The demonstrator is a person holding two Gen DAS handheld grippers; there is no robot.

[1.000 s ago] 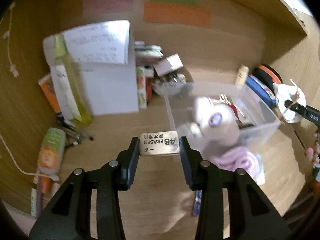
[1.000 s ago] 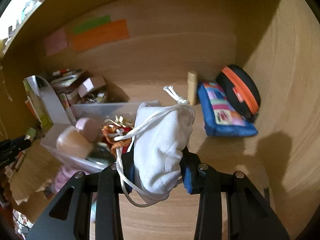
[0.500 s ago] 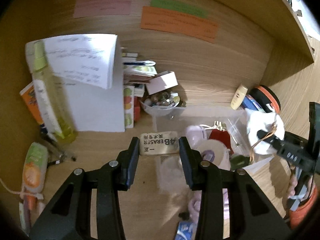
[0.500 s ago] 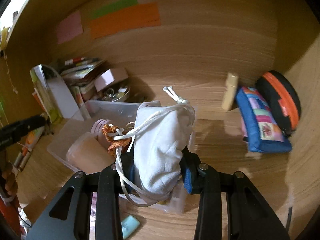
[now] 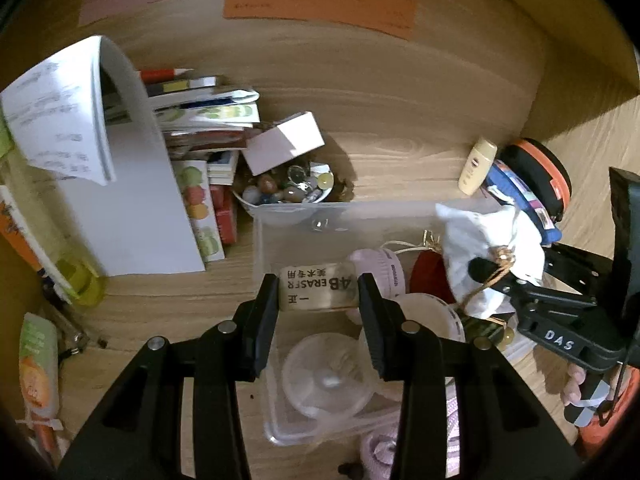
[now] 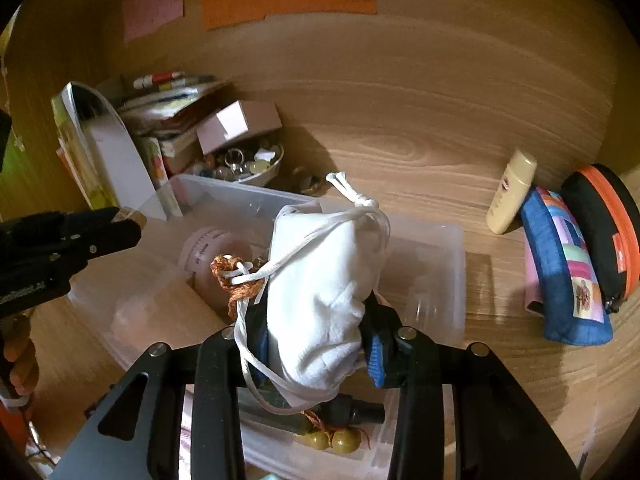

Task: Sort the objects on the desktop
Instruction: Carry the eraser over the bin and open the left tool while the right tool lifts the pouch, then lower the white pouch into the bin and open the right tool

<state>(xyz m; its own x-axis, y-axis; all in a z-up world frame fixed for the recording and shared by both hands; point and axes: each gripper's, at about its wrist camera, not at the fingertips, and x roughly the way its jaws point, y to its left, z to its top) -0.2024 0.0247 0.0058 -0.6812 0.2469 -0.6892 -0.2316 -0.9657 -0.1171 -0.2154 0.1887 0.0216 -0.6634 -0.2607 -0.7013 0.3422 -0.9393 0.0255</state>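
Both claws are loaded and positioned over the clear plastic bin [image 5: 260, 248]. Left gripper [image 5: 318, 304]: jaws closed part-way onto an eraser [image 5: 318, 290], gripped across its short ends, label legible. Right gripper [image 6: 316, 340]: jaws clamped on a white drawstring pouch [image 6: 324, 280], cords and an orange tassel hanging free.

Progress, judged from the current layout:

1. Bin: already holds round lidded jars [image 5: 424, 312], a red item [image 5: 428, 276] and olive beads [image 6: 332, 440]. Sorting appears well under way.
2. Pouch: held above the bin's 3 o'clock half in the left wrist view. Not yet released.
3. Eraser: held above the bin's 9 o'clock wall, just inside the rim. Not yet released.

Items outside the bin:

- Book stack [image 5: 200, 120] and white folder [image 5: 132, 208] at 10 o'clock.
- Blue patchwork case [image 6: 568, 272] and black-orange case [image 6: 608, 232] at 3 o'clock in the right wrist view.
- Bowl of stones [image 5: 288, 192] at 12 o'clock of the bin.
- Cream tube [image 6: 512, 192] beside the cases.

Whether these remaining items belong in the bin cannot be determined.
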